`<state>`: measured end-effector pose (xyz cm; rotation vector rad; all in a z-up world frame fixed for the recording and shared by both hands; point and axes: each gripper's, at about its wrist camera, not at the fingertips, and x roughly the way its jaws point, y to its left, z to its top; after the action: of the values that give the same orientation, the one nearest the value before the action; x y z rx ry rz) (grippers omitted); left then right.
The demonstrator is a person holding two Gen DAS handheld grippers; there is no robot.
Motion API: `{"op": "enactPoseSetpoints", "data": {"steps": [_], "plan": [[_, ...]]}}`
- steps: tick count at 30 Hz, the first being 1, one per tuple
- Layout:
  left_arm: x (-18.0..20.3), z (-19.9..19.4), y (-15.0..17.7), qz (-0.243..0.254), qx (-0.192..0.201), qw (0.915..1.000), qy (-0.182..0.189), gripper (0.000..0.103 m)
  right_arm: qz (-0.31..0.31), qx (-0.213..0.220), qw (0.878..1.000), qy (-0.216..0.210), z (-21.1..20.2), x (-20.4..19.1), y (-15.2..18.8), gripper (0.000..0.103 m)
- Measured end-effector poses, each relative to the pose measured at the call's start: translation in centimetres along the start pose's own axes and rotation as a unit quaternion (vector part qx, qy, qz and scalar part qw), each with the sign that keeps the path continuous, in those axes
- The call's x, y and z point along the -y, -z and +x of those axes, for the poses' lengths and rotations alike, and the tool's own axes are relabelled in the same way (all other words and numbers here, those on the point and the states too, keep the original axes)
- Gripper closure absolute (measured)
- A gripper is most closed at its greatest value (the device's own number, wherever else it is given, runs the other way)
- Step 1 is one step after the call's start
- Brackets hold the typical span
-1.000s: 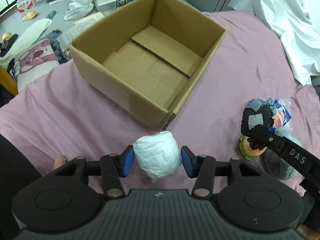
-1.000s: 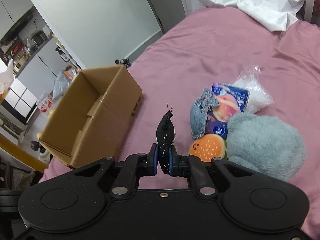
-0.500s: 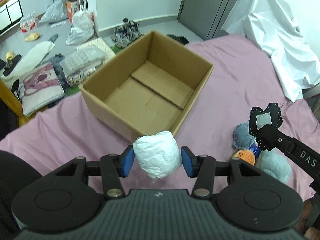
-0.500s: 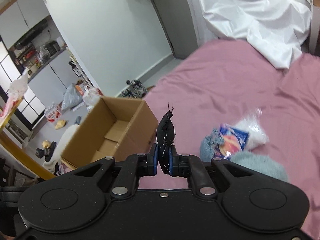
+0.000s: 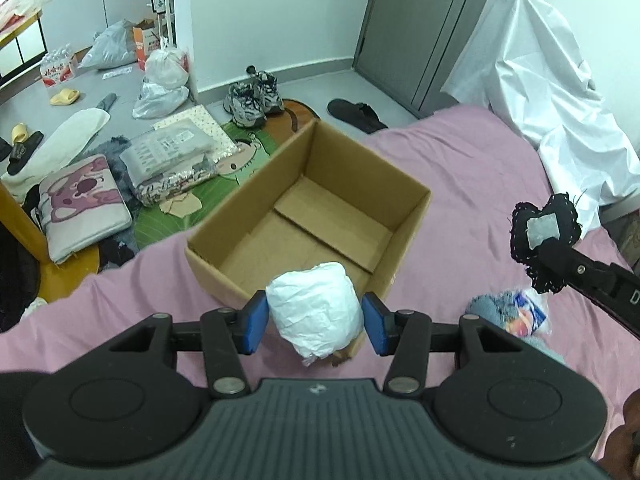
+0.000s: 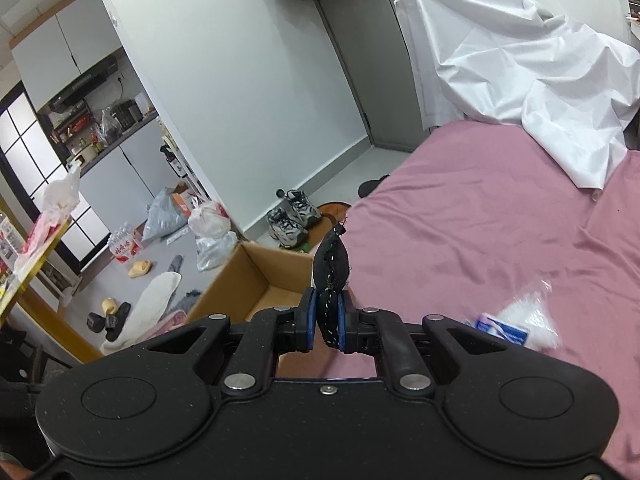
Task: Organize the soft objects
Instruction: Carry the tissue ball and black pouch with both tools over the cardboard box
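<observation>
My left gripper [image 5: 314, 324] is shut on a white crumpled soft bundle [image 5: 316, 312] and holds it in the air just short of the open cardboard box [image 5: 404, 216] on the pink bed. My right gripper [image 6: 325, 322] is shut on a flat black fabric pad [image 6: 331, 268] with white stitching; it also shows in the left wrist view [image 5: 544, 236], held high to the right of the box. The box [image 6: 228, 292] looks empty inside. Several soft toys and a packet [image 5: 516, 312] lie on the bed at the right, below the right gripper.
A white sheet [image 5: 552, 112] is heaped at the bed's far right. The floor beyond the bed edge holds shoes [image 5: 252, 98], bags, slippers and cushions. A blue packet and white bag [image 6: 516, 324] lie on the pink sheet [image 6: 500, 220].
Both grippers have risen well above the bed with their loads. The box and soft toys look smaller and lower, and the room beyond has come into view.
</observation>
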<state>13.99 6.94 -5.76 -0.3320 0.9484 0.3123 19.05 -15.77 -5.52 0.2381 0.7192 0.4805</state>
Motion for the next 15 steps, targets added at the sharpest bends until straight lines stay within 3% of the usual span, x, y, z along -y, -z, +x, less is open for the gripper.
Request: {"op": "enactPoseSetpoints", "data": {"steps": [15], "plan": [[-1.4,0.3,-4.9,0.000,0.031,0.9994,0.012,0.054,-0.030,0.020,0.999,-0.030,1.6,-3.8,-2.9,0.092]]}}
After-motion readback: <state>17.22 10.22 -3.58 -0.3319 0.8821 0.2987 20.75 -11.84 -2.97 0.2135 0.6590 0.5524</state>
